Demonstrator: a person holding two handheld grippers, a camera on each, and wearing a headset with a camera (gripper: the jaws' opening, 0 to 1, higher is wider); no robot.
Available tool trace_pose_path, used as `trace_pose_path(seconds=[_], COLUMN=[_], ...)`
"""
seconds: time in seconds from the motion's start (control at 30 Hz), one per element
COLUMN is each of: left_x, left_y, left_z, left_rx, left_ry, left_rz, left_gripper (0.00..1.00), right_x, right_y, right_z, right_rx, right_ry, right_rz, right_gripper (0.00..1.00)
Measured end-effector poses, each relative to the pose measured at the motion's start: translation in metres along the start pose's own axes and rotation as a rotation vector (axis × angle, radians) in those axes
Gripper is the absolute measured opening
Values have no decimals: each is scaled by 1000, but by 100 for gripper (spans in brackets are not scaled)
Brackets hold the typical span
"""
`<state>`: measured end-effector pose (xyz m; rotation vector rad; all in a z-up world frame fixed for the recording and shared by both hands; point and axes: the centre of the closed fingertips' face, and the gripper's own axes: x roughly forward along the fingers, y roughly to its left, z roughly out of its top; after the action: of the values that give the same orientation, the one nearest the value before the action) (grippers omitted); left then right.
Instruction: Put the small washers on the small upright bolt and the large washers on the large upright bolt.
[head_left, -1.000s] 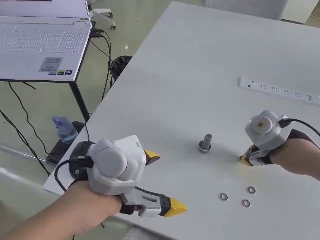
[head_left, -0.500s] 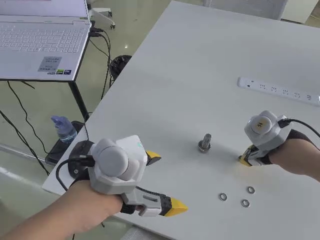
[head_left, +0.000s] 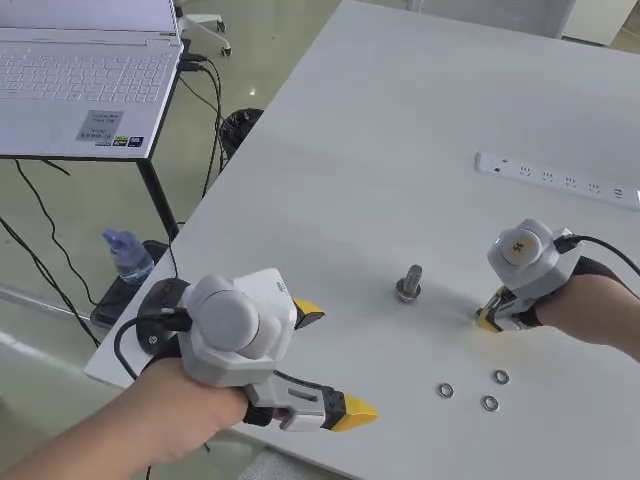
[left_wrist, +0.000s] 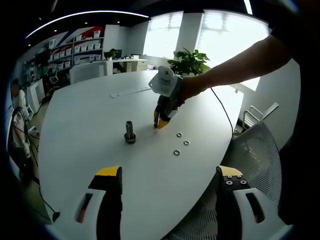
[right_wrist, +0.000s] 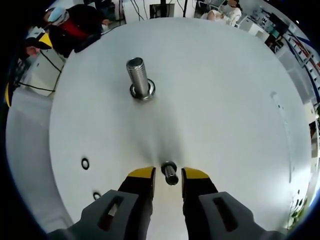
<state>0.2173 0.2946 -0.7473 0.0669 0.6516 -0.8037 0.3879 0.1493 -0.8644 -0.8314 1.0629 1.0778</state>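
Note:
The large upright bolt (head_left: 410, 284) (right_wrist: 140, 77) (left_wrist: 130, 132) stands mid-table with a wider ring at its base. A small upright bolt (right_wrist: 170, 173) stands between the jaws of my right gripper (right_wrist: 168, 176) (head_left: 488, 320) (left_wrist: 161, 122), which is open only narrowly, with thin gaps showing on both sides. Three small washers (head_left: 445, 390) (head_left: 501, 377) (head_left: 489, 403) lie flat on the table near its front edge, also seen as washers (left_wrist: 179, 135) (right_wrist: 85, 163). My left gripper (head_left: 330, 362) (left_wrist: 169, 174) hovers open and holds nothing at the table's near left edge.
A white power strip (head_left: 555, 180) lies at the far right of the white table (head_left: 380, 120). Left of the table, a laptop (head_left: 80, 75) sits on a stand, with cables and a bottle (head_left: 128, 258) on the floor. People sit beyond the table's far end (right_wrist: 70, 25).

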Motion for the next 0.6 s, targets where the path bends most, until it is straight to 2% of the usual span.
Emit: trace_pose_path(seconds=[0.3, 0.6], left_x=[-1, -1], left_y=[1, -4], left_z=[1, 2], left_rx=[1, 8], left_ry=[-6, -4], left_rz=[4, -1], left_gripper=[77, 77], right_x=[-3, -12], right_y=[0, -1], right_z=[3, 5], right_rx=[8, 11], right_ry=[-20, -31], right_rz=[3, -4], right_gripper=[24, 24])
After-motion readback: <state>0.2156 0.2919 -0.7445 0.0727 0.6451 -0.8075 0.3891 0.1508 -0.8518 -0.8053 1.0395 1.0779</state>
